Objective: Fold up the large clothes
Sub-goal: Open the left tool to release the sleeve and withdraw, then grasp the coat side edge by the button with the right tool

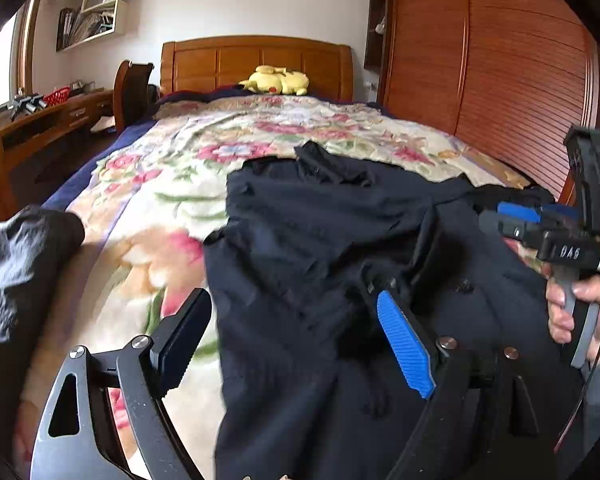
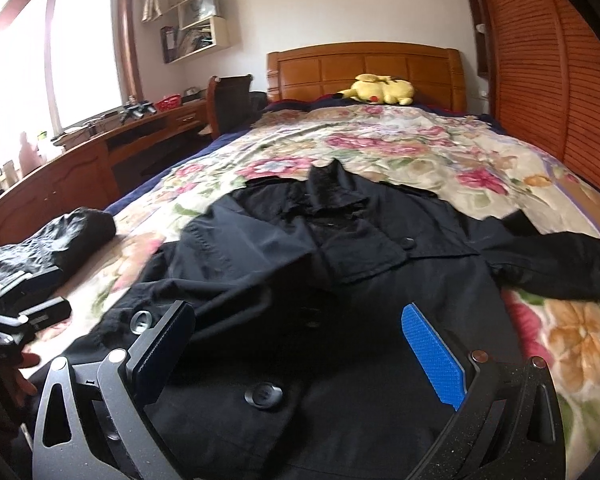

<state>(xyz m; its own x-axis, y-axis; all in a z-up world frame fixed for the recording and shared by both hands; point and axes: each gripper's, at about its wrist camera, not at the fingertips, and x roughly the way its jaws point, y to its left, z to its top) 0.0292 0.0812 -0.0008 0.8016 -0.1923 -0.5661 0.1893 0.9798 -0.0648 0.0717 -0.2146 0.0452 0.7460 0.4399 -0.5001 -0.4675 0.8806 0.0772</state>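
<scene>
Bedroom first: floral bedspread (image 2: 400,152) with the black coat (image 2: 340,280) spread front-up near its foot — heavy, soft, limp, best pinched at a sleeve or hem. Left gripper (image 1: 296,332) and right gripper (image 2: 304,344) — 2 tongs — hover spread apart, holding nothing. No containers in reach.

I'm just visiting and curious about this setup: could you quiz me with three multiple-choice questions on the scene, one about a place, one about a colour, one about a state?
1. Where does the yellow plush toy lie?
A) by the headboard B) on the desk C) on the coat
2. What colour is the coat?
A) red B) black C) white
3. How does the right gripper stand?
A) shut on the coat B) open C) out of view

Answers: 1 A, it rests against the wooden headboard; 2 B, black cloth throughout; 3 B, a wide gap shows between its fingers above the coat.
</scene>
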